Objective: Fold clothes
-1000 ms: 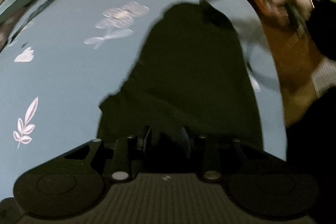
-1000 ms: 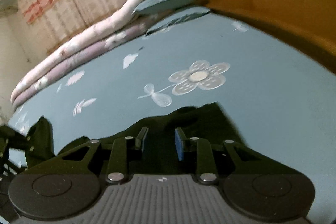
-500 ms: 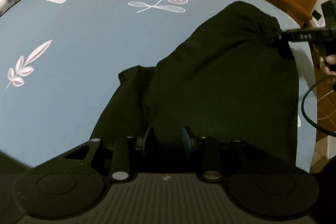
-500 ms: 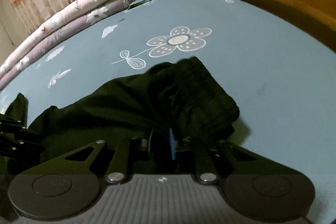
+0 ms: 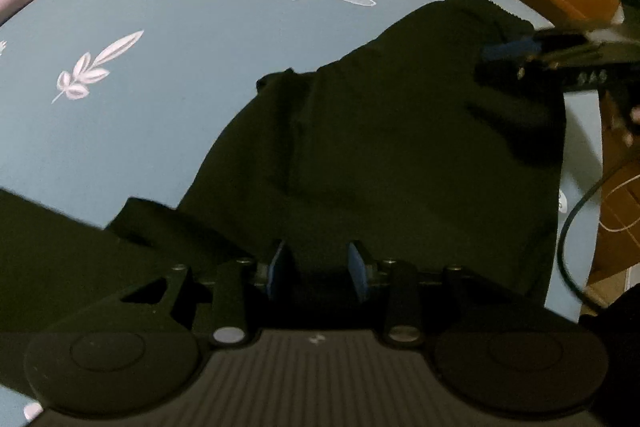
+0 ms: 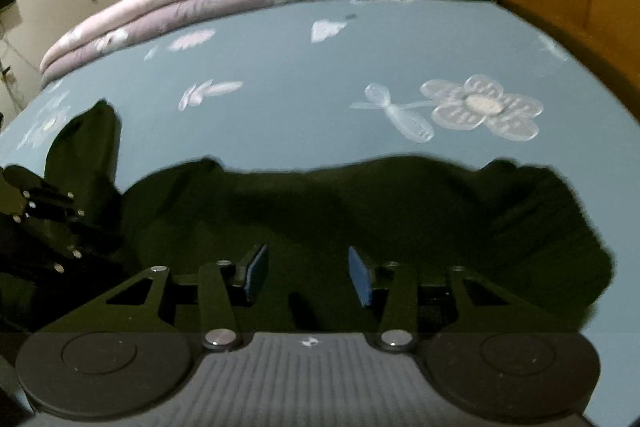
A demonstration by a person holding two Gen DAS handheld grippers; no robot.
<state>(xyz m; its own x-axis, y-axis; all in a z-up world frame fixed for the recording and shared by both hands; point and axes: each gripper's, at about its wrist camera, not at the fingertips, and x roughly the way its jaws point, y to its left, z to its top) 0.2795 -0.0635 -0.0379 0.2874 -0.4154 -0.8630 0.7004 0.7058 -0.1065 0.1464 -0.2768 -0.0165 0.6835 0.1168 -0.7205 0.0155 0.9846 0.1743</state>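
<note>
The bed (image 5: pixel 168 131), under a blue flowered sheet, fills both views. The black garment (image 5: pixel 400 155) lies doubled across the centre and right of the left wrist frame and across the lower half of the right wrist frame (image 6: pixel 360 211). A loose flap shows at lower left of the left view. The left tool (image 5: pixel 316 269) stands partly open with dark cloth between its pads; whether they pinch it cannot be told. The right tool (image 6: pixel 308 275) has just been opening and stands wide, gripping nothing, the garment lying beneath it. Risks, as judged: released, the bunched ribbed end at right may spring back and undo the fold; a lift by the left tool could drag the layers askew.
</note>
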